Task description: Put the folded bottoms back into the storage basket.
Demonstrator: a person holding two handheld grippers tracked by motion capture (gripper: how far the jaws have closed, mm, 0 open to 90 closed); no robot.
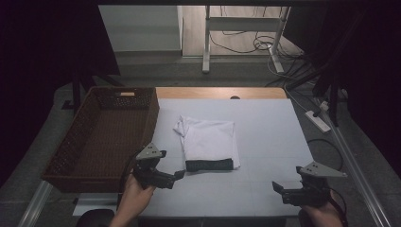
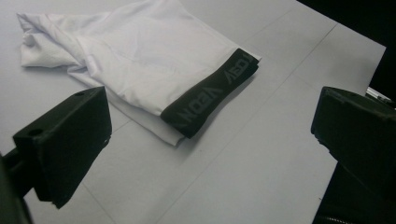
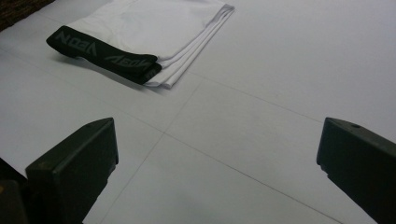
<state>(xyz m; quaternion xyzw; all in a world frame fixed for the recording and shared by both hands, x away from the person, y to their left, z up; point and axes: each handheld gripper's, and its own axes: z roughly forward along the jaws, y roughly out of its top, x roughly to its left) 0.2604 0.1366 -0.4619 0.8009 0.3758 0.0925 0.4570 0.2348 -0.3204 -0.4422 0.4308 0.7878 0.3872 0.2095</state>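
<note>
A folded white garment (image 1: 208, 139) with a black lettered waistband (image 1: 209, 165) lies in the middle of the white table (image 1: 265, 142). The left gripper view shows the garment (image 2: 140, 60) and its waistband (image 2: 210, 93) just beyond the wide-apart jaws. My left gripper (image 1: 178, 176) is open, just left of the waistband and near the table's front. My right gripper (image 1: 276, 187) is open near the front right corner, well clear of the garment (image 3: 149, 23). Its view shows the waistband (image 3: 102, 56) at the upper left.
A brown wicker basket (image 1: 75, 142) sits at the table's left side, close beside my left gripper. Beyond the table's far edge are a white frame leg (image 1: 206, 42), cables (image 1: 262, 45) and a power strip (image 1: 318, 120) on the floor.
</note>
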